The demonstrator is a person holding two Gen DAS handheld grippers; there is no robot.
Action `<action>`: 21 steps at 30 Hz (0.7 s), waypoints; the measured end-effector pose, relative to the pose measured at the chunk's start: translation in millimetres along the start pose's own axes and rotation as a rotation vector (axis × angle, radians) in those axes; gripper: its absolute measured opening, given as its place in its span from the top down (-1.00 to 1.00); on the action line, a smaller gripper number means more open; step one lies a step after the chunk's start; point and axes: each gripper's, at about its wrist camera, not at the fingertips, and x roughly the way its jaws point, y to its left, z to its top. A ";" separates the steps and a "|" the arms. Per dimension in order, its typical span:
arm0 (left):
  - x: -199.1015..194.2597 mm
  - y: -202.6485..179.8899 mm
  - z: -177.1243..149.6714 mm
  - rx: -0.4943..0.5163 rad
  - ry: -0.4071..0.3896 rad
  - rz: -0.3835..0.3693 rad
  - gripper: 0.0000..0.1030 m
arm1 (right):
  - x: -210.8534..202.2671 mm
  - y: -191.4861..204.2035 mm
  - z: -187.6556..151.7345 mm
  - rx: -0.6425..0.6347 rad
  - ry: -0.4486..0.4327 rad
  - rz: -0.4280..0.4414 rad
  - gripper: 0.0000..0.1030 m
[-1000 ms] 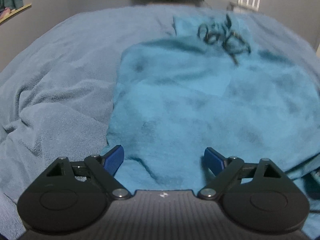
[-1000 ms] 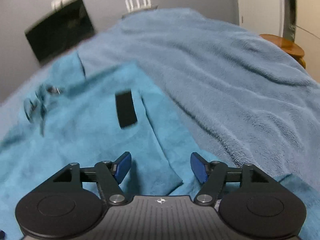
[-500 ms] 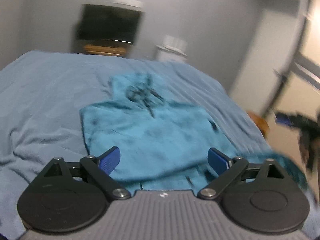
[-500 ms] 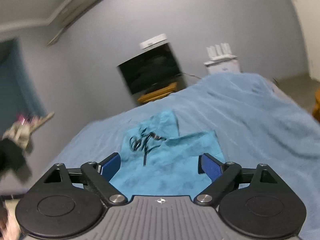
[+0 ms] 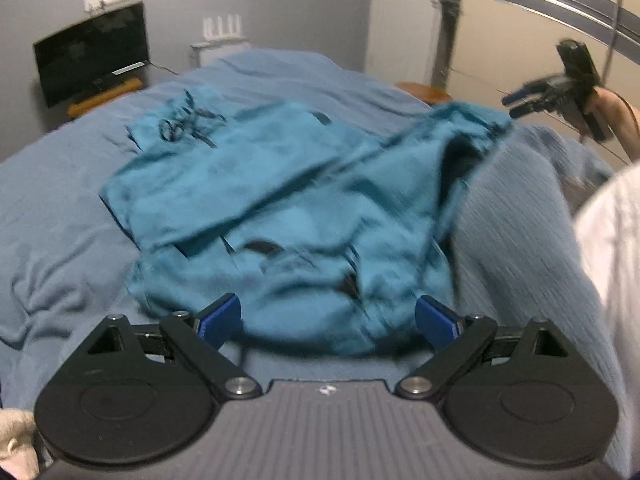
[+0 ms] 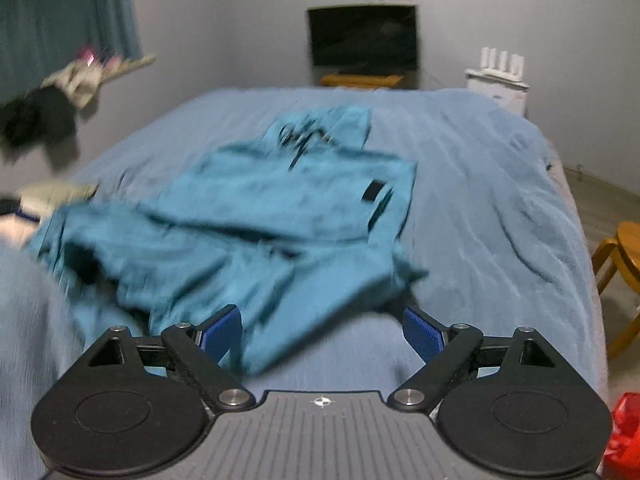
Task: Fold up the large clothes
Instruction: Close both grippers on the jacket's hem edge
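A large teal hooded garment (image 5: 256, 208) lies partly folded and rumpled on the blue bed cover (image 5: 60, 208); it also shows in the right wrist view (image 6: 256, 216). Its hood with a dark drawstring (image 5: 188, 120) points to the far end. My left gripper (image 5: 328, 316) is open and empty, above the garment's near edge. My right gripper (image 6: 322, 330) is open and empty, above the near edge from the other side. In the left wrist view the right gripper (image 5: 560, 88) appears at the far right, held in a hand.
A dark TV (image 6: 362, 38) on a low stand and a white router (image 6: 500, 68) stand by the far wall. A wooden stool (image 6: 620, 256) is right of the bed. Clothes (image 6: 40, 112) lie at left. A red item (image 6: 624, 432) is at lower right.
Both grippers have pulled back and risen from the garment. The garment's lower part now lies bunched and folded toward the near edge. Both stay open.
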 end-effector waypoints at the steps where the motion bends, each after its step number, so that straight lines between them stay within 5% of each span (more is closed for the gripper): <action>1: -2.0 -3.7 -4.7 0.021 0.017 -0.002 -0.82 | -5.8 4.8 -5.4 -0.033 0.018 0.008 -0.74; 9: 18.0 -29.5 -14.0 0.210 0.050 0.152 -0.82 | -15.7 38.5 -26.4 -0.282 0.082 -0.029 -0.84; 16: 36.1 -23.0 5.5 0.285 0.009 0.111 -0.85 | 5.3 52.2 -11.2 -0.409 0.039 0.017 -0.86; 21: 58.1 -30.5 11.2 0.415 0.080 0.047 -0.82 | 23.9 65.8 0.6 -0.581 0.081 0.073 -0.86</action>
